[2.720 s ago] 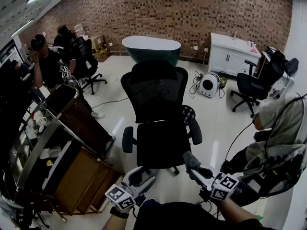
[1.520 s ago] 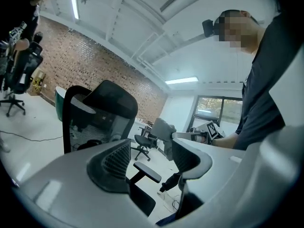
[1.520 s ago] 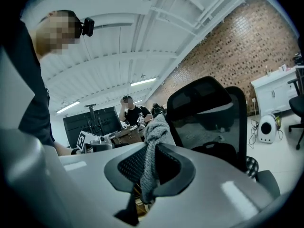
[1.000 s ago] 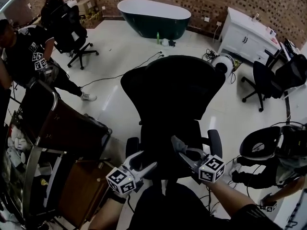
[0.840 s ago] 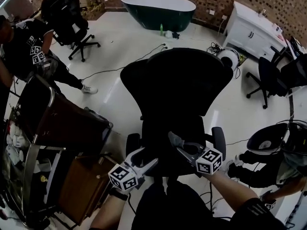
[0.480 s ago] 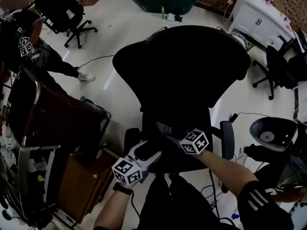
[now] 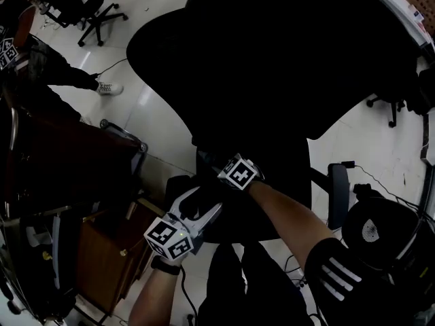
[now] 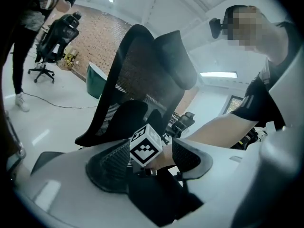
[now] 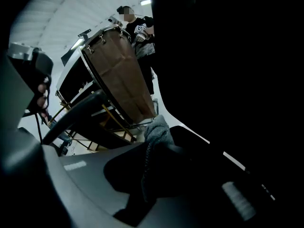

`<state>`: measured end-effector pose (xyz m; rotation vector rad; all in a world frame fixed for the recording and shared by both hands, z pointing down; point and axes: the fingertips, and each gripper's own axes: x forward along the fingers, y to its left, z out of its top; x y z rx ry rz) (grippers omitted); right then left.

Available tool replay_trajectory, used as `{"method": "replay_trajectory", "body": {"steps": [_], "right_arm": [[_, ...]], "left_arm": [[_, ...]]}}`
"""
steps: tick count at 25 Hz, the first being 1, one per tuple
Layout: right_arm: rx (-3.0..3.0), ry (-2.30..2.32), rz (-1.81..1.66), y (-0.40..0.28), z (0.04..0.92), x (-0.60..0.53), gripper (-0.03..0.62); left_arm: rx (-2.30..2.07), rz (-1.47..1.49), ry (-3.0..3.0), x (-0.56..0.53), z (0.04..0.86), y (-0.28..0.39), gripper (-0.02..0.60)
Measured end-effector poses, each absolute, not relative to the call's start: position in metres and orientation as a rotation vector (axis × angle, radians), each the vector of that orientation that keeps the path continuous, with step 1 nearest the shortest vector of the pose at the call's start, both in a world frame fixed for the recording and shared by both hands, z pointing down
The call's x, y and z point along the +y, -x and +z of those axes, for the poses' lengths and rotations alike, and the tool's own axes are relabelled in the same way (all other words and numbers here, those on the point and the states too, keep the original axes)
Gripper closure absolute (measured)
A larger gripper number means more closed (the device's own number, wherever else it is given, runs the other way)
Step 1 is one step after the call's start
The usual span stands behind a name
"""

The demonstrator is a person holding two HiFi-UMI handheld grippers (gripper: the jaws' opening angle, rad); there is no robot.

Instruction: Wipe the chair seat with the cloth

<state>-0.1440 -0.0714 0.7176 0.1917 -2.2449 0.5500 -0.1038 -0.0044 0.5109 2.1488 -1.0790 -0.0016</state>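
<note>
Right gripper (image 9: 164, 151) clamps the grey cloth (image 9: 156, 129), seemingly over the chair seat's (image 7: 275, 206) left edge; left gripper (image 7: 202, 202) gapes, empty

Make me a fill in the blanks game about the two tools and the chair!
1. The right tool is shut on a grey ____.
2. The left tool has its jaws apart and holds ____.
3. The office chair under both tools is coloured ____.

Missing words: cloth; nothing; black.
</note>
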Motion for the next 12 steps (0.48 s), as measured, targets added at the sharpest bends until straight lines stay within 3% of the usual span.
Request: {"method": "replay_trajectory", "body": {"steps": [12], "right_arm": [[-2.199, -0.150, 0.400, 0.174, 0.785, -0.081, 0.559]], "left_arm": [[-1.051, 0.008, -2.134, -0.019, 0.543, 0.096, 0.284]]}}
